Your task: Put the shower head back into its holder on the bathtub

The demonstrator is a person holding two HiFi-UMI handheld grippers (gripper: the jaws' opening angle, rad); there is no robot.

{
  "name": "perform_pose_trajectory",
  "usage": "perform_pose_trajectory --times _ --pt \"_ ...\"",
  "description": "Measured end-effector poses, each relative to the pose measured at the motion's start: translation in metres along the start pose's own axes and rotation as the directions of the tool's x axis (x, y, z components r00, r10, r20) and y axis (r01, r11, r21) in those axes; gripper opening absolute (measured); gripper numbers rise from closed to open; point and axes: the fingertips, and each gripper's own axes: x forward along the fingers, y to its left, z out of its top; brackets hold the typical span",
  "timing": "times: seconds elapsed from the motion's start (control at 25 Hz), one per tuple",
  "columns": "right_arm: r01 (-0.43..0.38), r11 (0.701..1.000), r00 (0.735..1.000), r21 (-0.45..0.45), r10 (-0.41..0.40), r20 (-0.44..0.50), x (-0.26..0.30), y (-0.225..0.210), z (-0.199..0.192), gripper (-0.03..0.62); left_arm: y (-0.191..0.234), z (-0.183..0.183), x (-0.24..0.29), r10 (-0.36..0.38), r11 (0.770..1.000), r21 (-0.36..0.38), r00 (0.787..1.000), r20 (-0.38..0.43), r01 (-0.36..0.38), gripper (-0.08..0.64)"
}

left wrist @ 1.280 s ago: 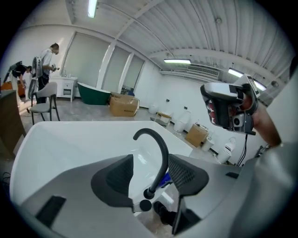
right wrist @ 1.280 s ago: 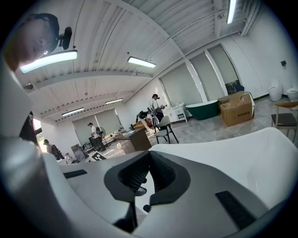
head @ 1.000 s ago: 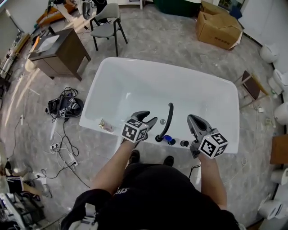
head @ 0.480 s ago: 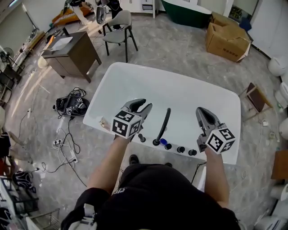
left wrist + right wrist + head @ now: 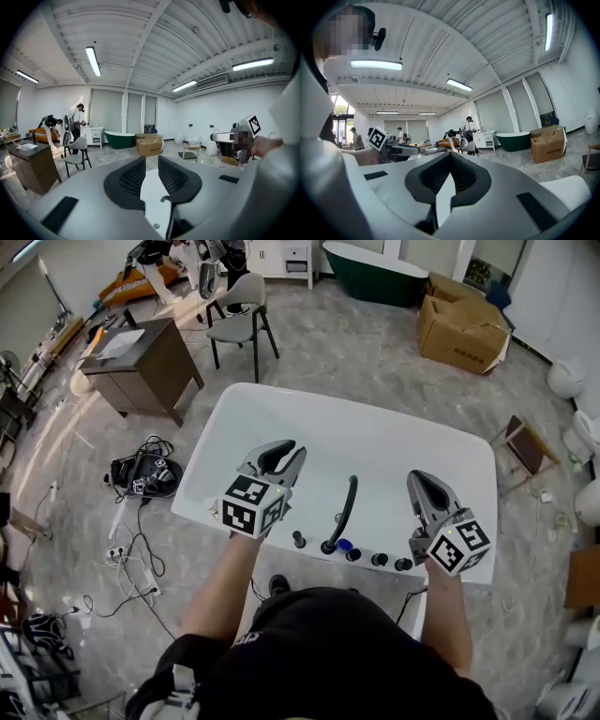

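Observation:
A black shower head [image 5: 344,506] with a long curved handle rises from a fitting on the near rim of the white bathtub [image 5: 281,409], beside a blue part [image 5: 345,545] and black knobs [image 5: 379,560]. My left gripper [image 5: 281,457] hangs above the tub, left of the shower head and clear of it. Its jaws are closing, with a narrow gap and nothing between them [image 5: 151,173]. My right gripper [image 5: 424,486] hovers to the right of the shower head, also apart from it, jaws shut and empty [image 5: 450,176].
A grey chair [image 5: 234,301] and a dark cabinet [image 5: 141,367] stand beyond the tub at the left. Cables and a bag [image 5: 141,474] lie on the floor left of the tub. A cardboard box [image 5: 464,324], a green tub [image 5: 370,259] and toilets [image 5: 586,427] lie farther off.
Both grippers have risen from the tub's near rim and away from the shower head. The left jaws have narrowed from wide open to a small gap.

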Motion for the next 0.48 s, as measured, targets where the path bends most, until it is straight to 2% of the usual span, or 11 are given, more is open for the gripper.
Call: perform_pose_trajectory --times 0.36,0.48 --pt "-0.024 0.993 0.999 -0.114 0.028 0.035 0.000 0.012 0.013 0.012 0.006 0.001 0.000 0.003 1.000 -0.016 1.000 0.030 -0.003 0.073" --pt "0.003 0.991 0.999 -0.131 0.001 0.034 -0.003 0.013 0.016 0.012 0.005 0.002 0.001 0.005 1.000 -0.017 1.000 0.030 -0.004 0.067"
